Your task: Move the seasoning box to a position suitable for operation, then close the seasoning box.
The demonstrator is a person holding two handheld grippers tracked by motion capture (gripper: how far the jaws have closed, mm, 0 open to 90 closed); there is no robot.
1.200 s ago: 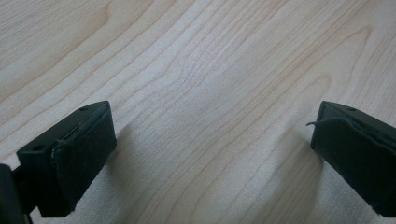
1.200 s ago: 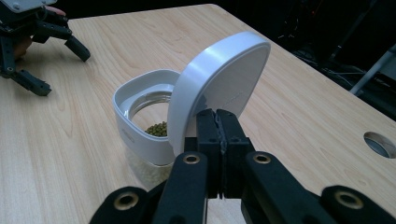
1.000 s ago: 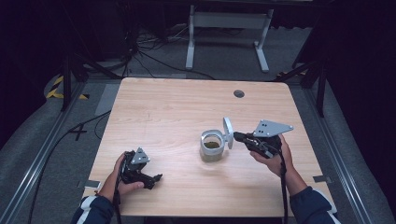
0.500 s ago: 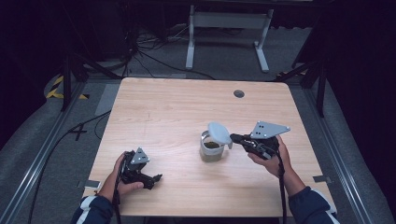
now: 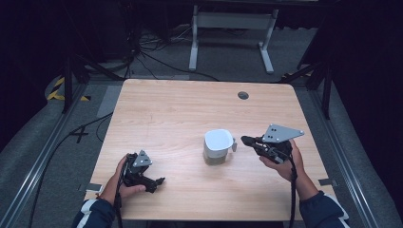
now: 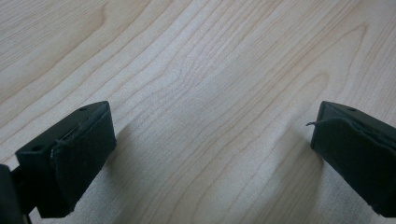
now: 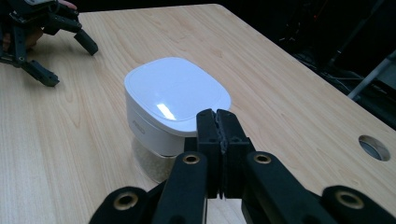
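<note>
A small container (image 5: 218, 146) with a white hinged lid, now lying flat and closed, stands on the wooden table right of centre; its clear lower part (image 7: 154, 161) holds pale grains. My right gripper (image 5: 245, 140) is shut, its tips (image 7: 218, 119) at the lid's right edge with nothing seen between the jaws. My left gripper (image 5: 157, 182) rests low on the table at the front left, held in a hand. Its jaws stand wide open (image 6: 212, 140) over bare wood. The left gripper (image 7: 67, 60) also appears far off in the right gripper view.
A round cable hole (image 5: 243, 95) lies near the table's far edge (image 5: 204, 81). Behind the table stand a white metal frame (image 5: 230, 28) and loose cables on the floor. Each hand's sleeve comes in over the table's front edge.
The container's lid, upright a second ago, has swung down and now lies shut. My right gripper has moved slightly with it. The left gripper has stayed put.
</note>
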